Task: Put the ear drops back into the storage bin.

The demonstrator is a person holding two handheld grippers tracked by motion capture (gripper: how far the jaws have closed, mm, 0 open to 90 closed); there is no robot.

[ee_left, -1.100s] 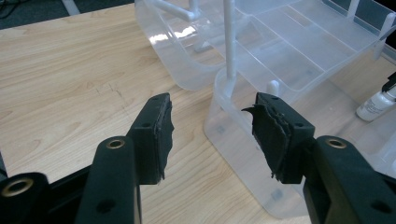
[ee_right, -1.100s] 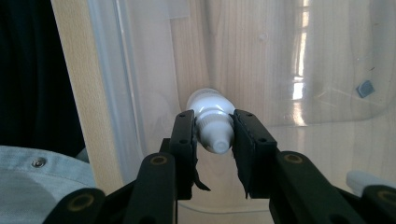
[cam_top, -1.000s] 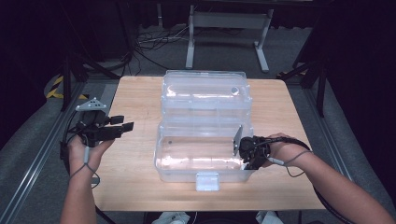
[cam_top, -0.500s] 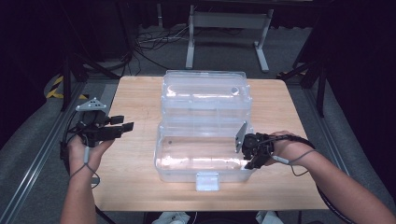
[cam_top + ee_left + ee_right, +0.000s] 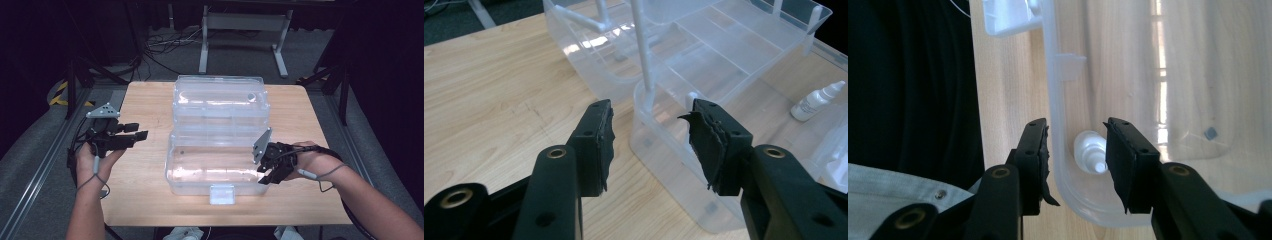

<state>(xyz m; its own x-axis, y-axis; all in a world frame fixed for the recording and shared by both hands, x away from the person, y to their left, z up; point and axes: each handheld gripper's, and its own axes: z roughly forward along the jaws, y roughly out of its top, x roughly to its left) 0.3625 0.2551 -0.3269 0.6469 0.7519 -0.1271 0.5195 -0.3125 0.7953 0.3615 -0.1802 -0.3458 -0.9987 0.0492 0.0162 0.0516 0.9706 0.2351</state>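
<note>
Small white dropper bottle [image 5: 1089, 151] lying inside clear box [image 5: 200, 172], between parted jaws of right hand-held gripper [image 5: 1077, 155]; not gripped.

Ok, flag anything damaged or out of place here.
The black padding on the left claw is torn and ragged at its edges. A small white bottle lies on its side in the clear box. Nothing is spilled.

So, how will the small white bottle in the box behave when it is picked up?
The bottle looks small and plastic, so probably light. It lies on its side on the smooth floor of the box, so it may roll or slide if nudged.
</note>
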